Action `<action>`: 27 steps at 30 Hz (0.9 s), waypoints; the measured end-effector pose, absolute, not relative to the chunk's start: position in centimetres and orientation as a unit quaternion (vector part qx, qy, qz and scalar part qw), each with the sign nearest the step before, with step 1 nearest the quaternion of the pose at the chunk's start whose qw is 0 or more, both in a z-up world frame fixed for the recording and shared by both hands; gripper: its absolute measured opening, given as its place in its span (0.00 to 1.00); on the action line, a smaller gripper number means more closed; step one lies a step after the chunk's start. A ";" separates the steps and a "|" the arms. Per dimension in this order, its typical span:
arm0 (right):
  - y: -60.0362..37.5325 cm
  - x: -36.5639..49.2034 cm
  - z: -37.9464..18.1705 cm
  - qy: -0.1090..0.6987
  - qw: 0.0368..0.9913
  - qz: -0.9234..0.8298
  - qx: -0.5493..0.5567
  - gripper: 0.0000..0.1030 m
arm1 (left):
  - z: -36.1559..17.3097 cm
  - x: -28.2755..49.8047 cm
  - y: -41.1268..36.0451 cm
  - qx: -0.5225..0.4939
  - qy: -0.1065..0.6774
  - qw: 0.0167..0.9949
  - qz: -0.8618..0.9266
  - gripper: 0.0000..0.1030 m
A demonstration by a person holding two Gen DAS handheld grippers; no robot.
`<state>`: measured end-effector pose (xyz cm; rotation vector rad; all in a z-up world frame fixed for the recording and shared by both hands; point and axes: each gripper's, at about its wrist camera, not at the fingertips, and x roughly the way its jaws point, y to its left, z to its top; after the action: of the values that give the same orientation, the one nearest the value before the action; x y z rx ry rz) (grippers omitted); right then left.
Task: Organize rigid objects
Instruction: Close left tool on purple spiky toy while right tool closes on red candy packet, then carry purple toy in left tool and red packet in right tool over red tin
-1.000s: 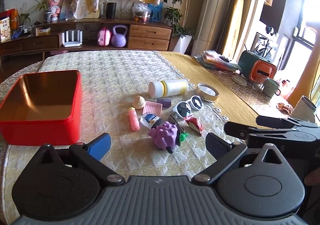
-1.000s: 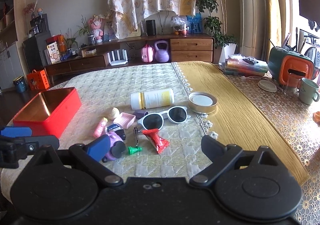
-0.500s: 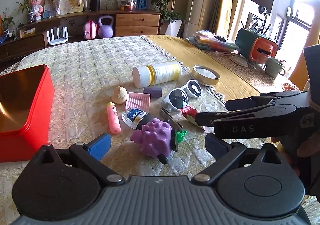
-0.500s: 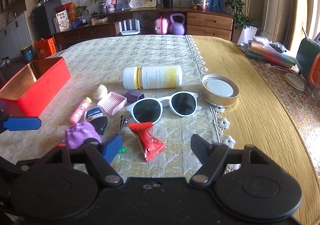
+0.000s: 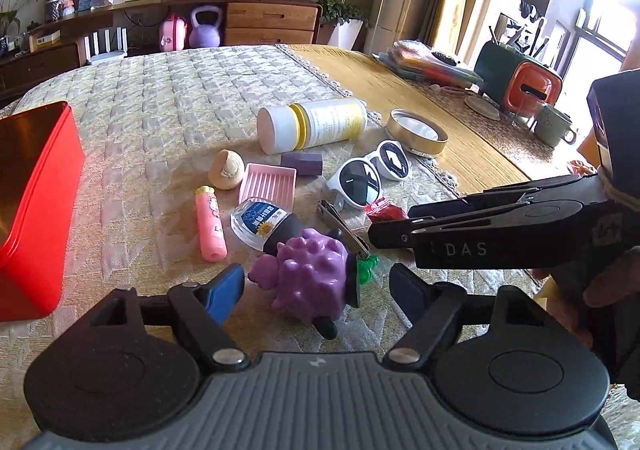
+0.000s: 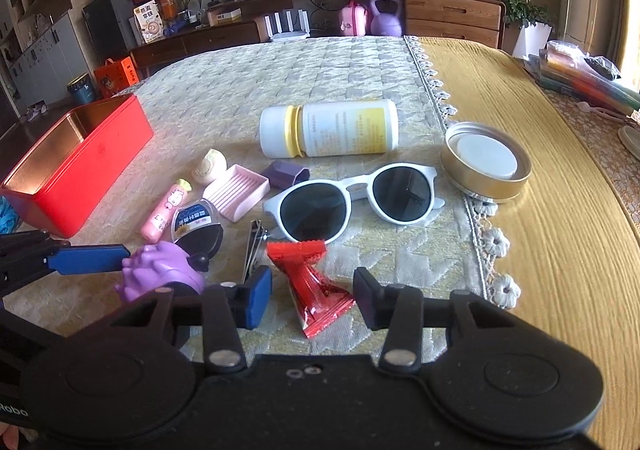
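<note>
My left claw is spread wide on either side of the spiky purple toy, which lies on the quilted worktop without touching either finger. My right claw also gapes apart, straddling the red snack packet. The red tin sits open, off to the left.
</note>
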<state>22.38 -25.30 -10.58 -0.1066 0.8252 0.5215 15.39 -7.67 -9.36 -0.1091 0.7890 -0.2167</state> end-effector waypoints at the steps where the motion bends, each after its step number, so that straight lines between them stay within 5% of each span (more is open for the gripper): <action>1: -25.3 22.4 -10.6 0.395 0.883 0.250 -0.053 0.42 | -9.4 15.5 -7.6 -0.054 0.385 0.915 -0.104 0.70; 6: -25.2 22.5 -10.4 0.394 0.883 0.249 -0.054 0.32 | -9.6 15.9 -7.3 -0.063 0.392 0.913 -0.097 0.58; 11: -25.1 22.1 -10.4 0.390 0.887 0.242 -0.052 0.24 | -9.5 15.7 -7.3 -0.062 0.390 0.913 -0.097 0.58; 27: -25.0 19.0 -8.2 0.371 0.898 0.233 -0.039 0.19 | -8.8 13.6 -5.7 -0.075 0.396 0.913 -0.069 0.57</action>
<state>18.96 -24.96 -8.22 -0.0797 0.7676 0.4823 13.62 -5.74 -8.82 -0.1552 0.8156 -0.1412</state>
